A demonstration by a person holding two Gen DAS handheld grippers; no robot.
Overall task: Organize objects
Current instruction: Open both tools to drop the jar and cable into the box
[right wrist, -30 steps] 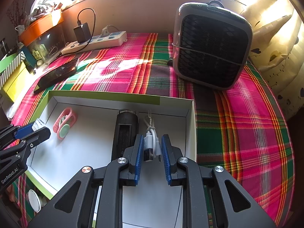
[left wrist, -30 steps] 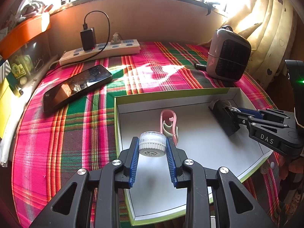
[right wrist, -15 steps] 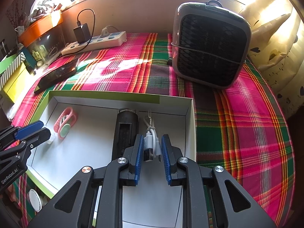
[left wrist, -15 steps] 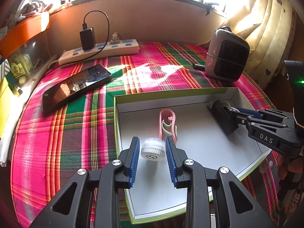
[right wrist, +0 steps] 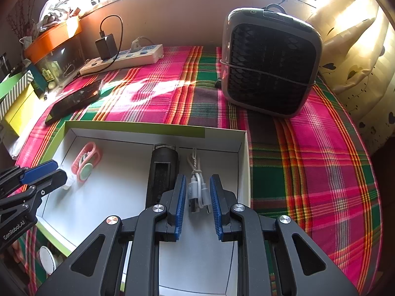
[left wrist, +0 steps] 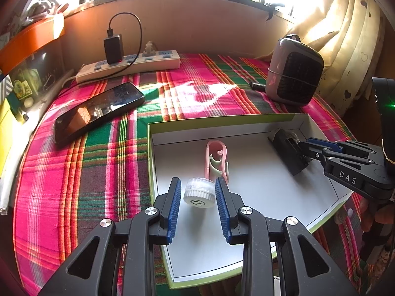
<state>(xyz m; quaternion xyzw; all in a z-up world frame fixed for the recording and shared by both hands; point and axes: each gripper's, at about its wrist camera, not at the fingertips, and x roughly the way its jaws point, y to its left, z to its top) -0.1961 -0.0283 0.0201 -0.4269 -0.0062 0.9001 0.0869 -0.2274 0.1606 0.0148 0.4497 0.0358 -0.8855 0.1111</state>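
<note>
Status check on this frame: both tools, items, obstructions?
Left tool open, jar lying loose in box. Right tool open around cable. Nothing blocking.

Left gripper: fingers level, side by side, pointing forward and down. Jaws parted; blue ribbed pads face each other across a clear gap, neither pressing anything. Seen from the right wrist view it enters low at the left edge.

Right gripper: same forward-down pose, jaws apart, pads clear on both sides. From the left wrist view it reaches in from the right.
</note>
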